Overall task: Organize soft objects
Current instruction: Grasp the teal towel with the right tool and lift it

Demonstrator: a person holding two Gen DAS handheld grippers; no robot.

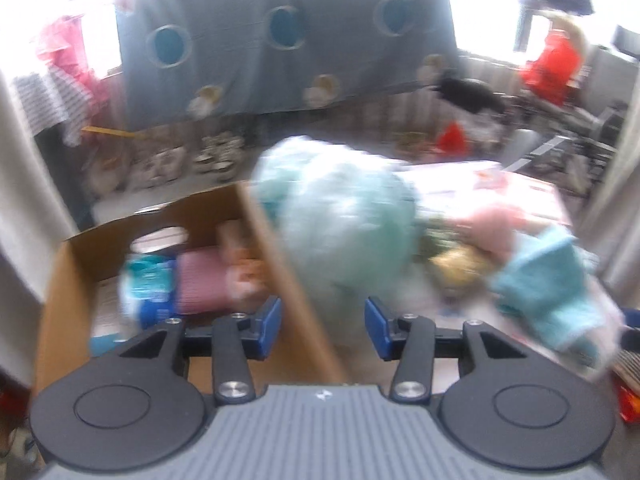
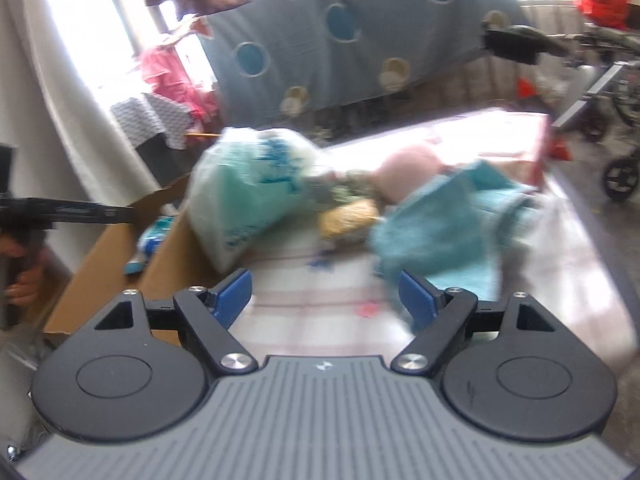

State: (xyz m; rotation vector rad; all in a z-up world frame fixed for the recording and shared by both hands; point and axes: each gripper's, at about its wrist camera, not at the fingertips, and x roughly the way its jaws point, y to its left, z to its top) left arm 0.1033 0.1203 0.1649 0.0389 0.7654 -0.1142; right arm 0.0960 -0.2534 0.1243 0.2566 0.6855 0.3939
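Observation:
A cardboard box stands at the left of a checked table and holds a pink striped soft item and a blue packet. A large pale green plastic bag leans on the box's right wall; it also shows in the right wrist view. A teal towel, a pink plush and a yellow soft item lie to the right. My left gripper is open and empty over the box wall. My right gripper is open and empty near the towel.
The frames are blurred by motion. The checked tablecloth covers the table. A blue cloth with round patches hangs behind. Clutter and a wheeled frame stand at the right. The other handle and a hand show at the left.

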